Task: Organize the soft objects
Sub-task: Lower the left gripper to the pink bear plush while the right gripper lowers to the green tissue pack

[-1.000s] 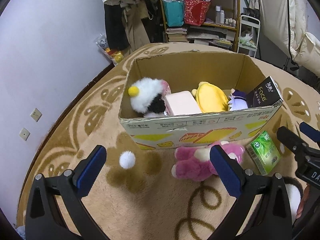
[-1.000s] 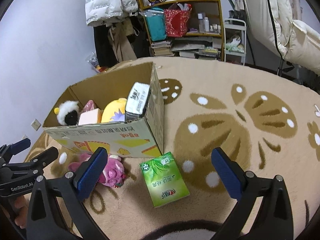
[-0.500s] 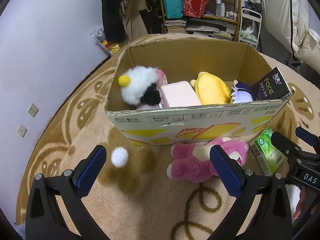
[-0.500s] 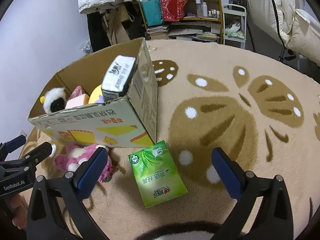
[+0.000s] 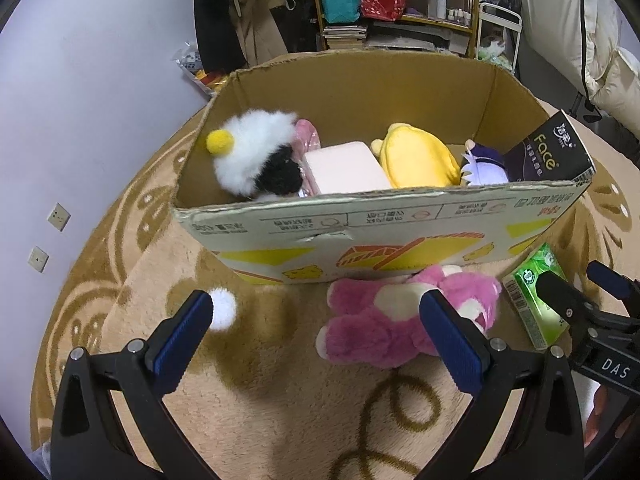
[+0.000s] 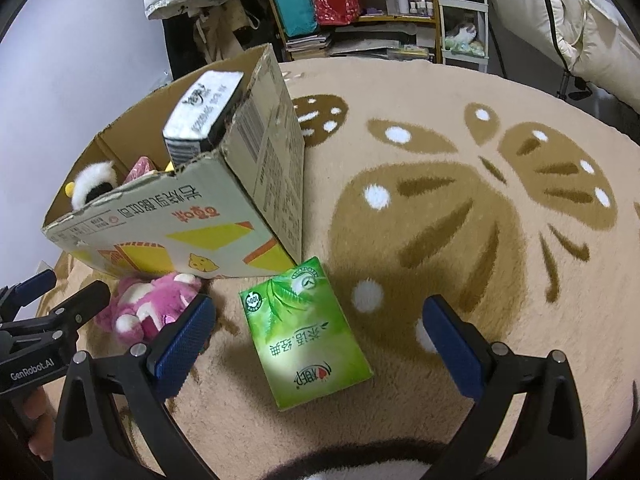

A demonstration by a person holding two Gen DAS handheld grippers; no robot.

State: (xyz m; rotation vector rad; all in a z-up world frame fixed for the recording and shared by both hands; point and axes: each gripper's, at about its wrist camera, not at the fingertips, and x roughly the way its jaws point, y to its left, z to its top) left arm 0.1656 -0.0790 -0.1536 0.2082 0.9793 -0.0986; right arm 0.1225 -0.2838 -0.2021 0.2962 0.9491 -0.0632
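Observation:
A cardboard box [image 5: 400, 236] [image 6: 200, 224] on the rug holds a white-and-black plush [image 5: 256, 156], a pink pack [image 5: 348, 168], a yellow plush [image 5: 416, 156], a purple plush [image 5: 484, 168] and a black tissue pack [image 5: 548, 152] [image 6: 204, 112]. A pink plush bear [image 5: 400, 320] [image 6: 148, 308] lies on the rug in front of the box. A green tissue pack [image 6: 304, 336] [image 5: 532, 288] lies to its right. My left gripper [image 5: 320, 340] is open, with its right finger over the bear. My right gripper [image 6: 320, 344] is open above the green pack.
A small white pompom [image 5: 222, 308] lies on the rug by my left gripper's left finger. Shelves [image 6: 360, 12] with bags and books, hanging coats [image 5: 240, 12] and a white quilt [image 6: 592, 28] stand behind. A purple wall [image 5: 80, 100] runs along the left.
Both grippers have moved forward and lower toward the rug. The box, the pink bear and the green pack now appear larger and nearer. Both grippers stay open.

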